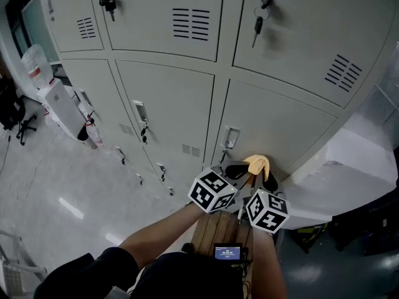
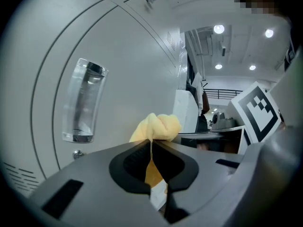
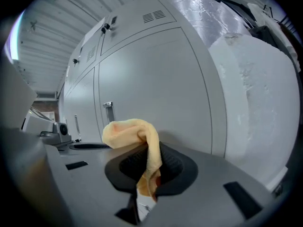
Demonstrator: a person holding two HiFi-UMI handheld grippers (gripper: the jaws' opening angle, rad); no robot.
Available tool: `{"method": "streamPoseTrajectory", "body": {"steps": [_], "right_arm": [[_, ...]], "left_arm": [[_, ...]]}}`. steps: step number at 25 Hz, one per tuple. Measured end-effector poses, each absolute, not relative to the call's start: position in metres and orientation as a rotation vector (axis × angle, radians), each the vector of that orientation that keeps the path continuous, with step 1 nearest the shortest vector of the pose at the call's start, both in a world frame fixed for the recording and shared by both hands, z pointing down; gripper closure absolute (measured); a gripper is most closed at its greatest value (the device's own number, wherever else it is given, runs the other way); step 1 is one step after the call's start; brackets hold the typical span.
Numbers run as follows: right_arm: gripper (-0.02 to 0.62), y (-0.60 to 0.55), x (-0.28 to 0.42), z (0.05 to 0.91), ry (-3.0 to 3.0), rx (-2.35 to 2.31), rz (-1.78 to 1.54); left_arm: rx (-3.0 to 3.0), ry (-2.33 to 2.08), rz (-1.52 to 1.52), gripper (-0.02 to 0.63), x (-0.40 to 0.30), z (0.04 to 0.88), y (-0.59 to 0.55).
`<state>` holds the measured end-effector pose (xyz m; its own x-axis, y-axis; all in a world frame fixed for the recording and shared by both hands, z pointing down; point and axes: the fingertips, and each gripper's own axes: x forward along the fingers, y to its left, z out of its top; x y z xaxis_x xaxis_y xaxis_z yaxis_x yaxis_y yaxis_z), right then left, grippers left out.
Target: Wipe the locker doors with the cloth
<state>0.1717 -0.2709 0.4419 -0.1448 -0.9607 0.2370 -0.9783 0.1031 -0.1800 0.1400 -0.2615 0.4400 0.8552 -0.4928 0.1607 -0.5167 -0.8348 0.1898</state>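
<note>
A yellow cloth is bunched against the grey locker door, just right of its recessed handle. Both grippers meet at the cloth. My left gripper is shut on the cloth, which sticks out past the jaws close to the door's handle. My right gripper is also shut on the cloth, a fold draping over its jaws, with the door right ahead. The left gripper and right gripper sit side by side, cubes almost touching.
Keys hang from locks on the upper doors. White appliances stand on the floor at left. A white wrapped block sits right of the lockers. A wooden piece with a small screen is below the grippers.
</note>
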Motion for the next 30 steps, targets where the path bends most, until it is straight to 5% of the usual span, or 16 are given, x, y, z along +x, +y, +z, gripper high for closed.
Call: {"method": "streamPoseTrajectory", "body": {"steps": [30], "right_arm": [[0.532,-0.312,0.086,0.461,-2.293,1.897,0.322]], "left_arm": [[2.743,-1.007,0.112,0.581,0.039,0.449,-0.275]]}}
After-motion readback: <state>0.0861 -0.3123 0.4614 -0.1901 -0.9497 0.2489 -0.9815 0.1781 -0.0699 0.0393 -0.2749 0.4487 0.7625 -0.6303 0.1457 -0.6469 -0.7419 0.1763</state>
